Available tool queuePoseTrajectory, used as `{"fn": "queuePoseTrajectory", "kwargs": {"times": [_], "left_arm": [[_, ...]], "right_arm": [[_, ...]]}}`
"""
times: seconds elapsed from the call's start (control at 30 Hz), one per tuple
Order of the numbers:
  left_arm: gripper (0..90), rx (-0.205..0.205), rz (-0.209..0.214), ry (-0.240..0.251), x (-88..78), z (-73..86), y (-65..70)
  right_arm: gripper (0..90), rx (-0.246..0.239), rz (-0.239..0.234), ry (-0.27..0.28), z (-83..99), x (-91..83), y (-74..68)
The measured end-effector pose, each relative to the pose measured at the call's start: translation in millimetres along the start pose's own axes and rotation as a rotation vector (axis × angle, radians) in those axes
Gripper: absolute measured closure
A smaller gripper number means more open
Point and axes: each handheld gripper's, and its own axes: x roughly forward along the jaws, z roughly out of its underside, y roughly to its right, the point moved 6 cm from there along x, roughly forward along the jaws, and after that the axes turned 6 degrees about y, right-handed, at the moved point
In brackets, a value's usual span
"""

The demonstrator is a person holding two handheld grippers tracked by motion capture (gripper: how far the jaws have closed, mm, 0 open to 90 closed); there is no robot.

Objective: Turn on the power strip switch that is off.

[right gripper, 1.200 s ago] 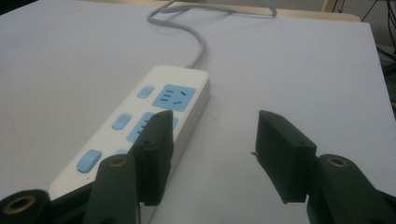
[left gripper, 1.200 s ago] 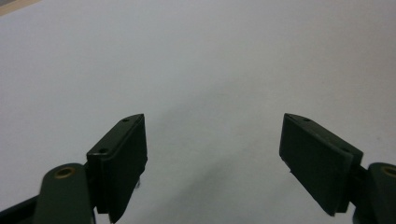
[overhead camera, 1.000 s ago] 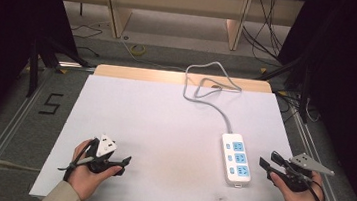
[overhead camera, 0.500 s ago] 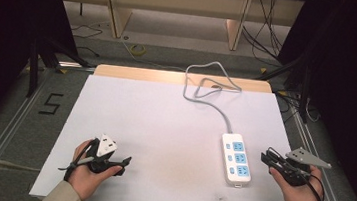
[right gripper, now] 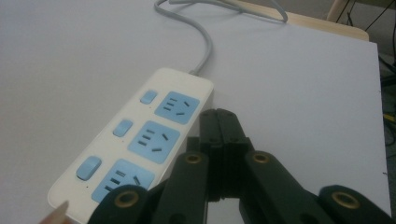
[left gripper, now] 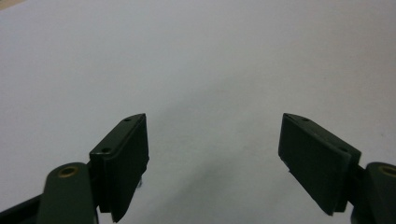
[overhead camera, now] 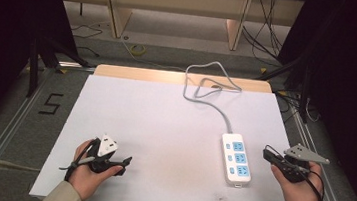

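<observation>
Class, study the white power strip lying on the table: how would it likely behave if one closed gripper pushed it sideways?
The power strip looks like a rigid plastic block lying flat, so it would probably slide rather than tip or roll. Its grey cord lies in loose loops, so it seems floppy and may drag or swing the strip's far end. The smooth white table suggests little grip.

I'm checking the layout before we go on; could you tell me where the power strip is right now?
In the high view the power strip lies on the white table, right of centre near the front edge, just left of the right gripper; its grey cable trails toward the far edge.
</observation>
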Motion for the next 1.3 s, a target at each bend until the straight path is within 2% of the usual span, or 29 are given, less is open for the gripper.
{"fn": "queuePoseTrajectory", "kwargs": {"times": [0.13,1.3], "left_arm": [[24.4,0.004,0.002,-0.003,-0.1,0.1,0.7],[25.1,0.009,0.001,0.0,-0.6,-1.0,0.9]], "right_arm": [[90.0,-0.008,-0.018,-0.018,-1.8,1.4,-1.7],[90.0,-0.042,-0.085,-0.186,-22.8,9.9,-8.2]]}}
